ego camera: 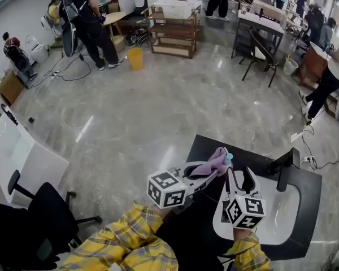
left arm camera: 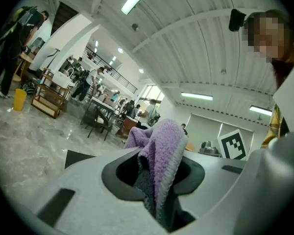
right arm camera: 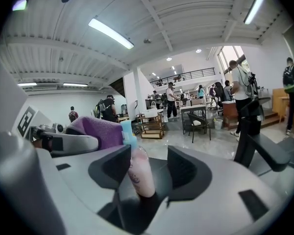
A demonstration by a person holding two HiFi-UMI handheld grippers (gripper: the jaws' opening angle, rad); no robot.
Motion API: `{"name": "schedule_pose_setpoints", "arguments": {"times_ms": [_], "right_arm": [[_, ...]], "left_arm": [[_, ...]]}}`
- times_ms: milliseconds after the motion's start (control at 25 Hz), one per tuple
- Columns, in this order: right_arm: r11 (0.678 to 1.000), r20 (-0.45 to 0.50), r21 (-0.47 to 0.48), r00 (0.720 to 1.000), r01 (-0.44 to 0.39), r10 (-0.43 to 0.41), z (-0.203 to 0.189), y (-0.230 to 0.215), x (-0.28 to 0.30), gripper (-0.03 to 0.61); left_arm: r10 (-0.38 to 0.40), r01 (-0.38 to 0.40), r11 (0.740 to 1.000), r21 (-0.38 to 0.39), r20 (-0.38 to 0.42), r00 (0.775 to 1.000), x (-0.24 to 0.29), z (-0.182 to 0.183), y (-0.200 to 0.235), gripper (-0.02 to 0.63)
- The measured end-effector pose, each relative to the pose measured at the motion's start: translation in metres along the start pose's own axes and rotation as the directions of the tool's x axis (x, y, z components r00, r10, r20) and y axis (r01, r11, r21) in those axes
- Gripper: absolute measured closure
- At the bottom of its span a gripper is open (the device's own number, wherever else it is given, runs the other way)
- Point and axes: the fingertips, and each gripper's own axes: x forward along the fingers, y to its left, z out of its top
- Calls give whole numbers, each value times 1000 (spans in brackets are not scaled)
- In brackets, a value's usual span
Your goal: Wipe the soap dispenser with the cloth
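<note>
Dispenser body (right arm camera: pixel 138 175); right gripper view only

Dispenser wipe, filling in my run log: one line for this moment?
left gripper: shut on cloth | cloth: at dispenser top | right gripper: open around dispenser

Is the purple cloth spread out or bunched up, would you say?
Bunched up: the cloth sits crumpled between the closed jaws of the left gripper.
</note>
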Motion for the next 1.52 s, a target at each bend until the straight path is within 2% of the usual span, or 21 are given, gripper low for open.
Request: {"name": "schedule_pose_setpoints", "arguments": {"times_ms": [480,880,1520], "right_arm": [[999,0,18,999,-32,32,-5,3,1,357],[998,-8,22,998,-65,65,-8,7,2,359],[995,-9,3,995,-101,101,-7,10,-3,360]], "left_arm": [[3,-1,998,-66,23,1000,-6,-20,5,526],[20,-20,994,-110,-2,1000,-9,-36,15,526],[-19,-8,983,-186,-141,990,-5,-64,21,526]]}}
